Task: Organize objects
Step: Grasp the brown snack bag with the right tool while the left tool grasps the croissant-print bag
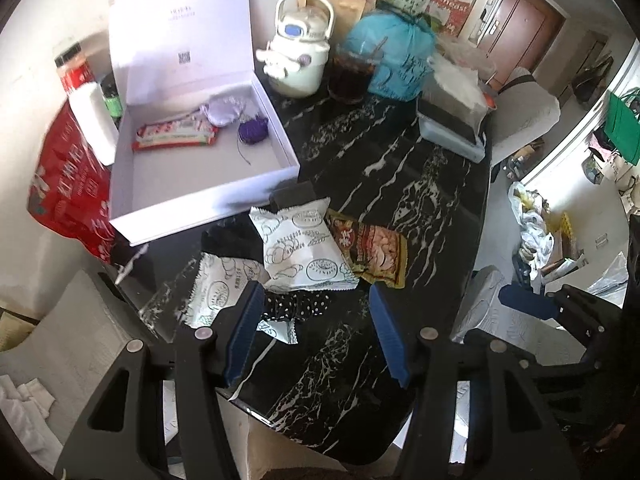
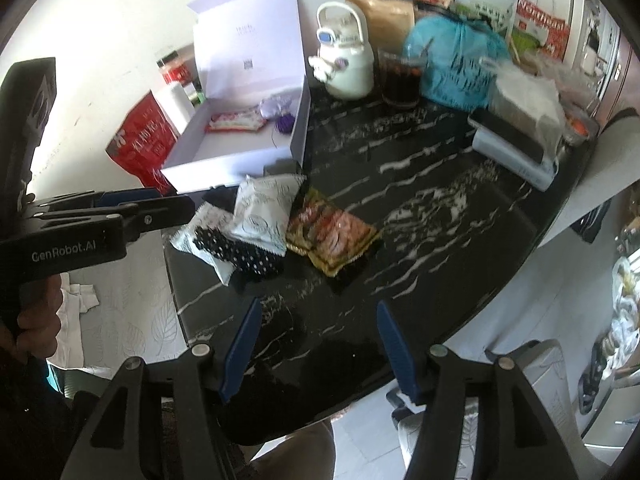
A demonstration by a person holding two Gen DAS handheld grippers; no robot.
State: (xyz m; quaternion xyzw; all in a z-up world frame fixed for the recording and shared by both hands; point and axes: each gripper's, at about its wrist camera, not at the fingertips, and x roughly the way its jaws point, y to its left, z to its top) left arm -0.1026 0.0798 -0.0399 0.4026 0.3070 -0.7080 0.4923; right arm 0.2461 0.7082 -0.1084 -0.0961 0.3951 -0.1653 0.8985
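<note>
On the dark marbled surface [image 1: 400, 168], near its front edge, lies a pile of snacks: white packet [image 1: 300, 248] on top, a 2nd white packet [image 1: 214, 292] partly under it w/ only its left end showing, brown packet [image 1: 374, 250] touching the top one's right side, its left edge tucked beneath. A dotted black thing [image 1: 298, 306] sits under the pile; mostly hidden, can't tell what it is. Just behind, touching or nearly so, stands the white box [image 1: 192, 176], lid up, holding a red-striped bar [image 1: 174, 136], a pale pouch [image 1: 224, 110] and a purple ball [image 1: 252, 130].

Left gripper [image 1: 316, 338] hangs over the pile's near side, jaws spread, nothing between the pads; its left finger covers part of the 2nd packet. From the right wrist view it comes in sideways at the left, a hand [image 2: 34, 312] on its grip, cut by the frame edge. Right gripper [image 2: 318, 346] is over bare surface in front of the pile, jaws apart, empty.

Back row: kettle [image 1: 298, 60], dark drink cup [image 1: 350, 76], blue bag [image 1: 394, 60], stacked boxes [image 1: 452, 128] at right under a blurry clear wrap. Red bag [image 1: 68, 188] left of the box is half hidden by it; print too blurred to read.
</note>
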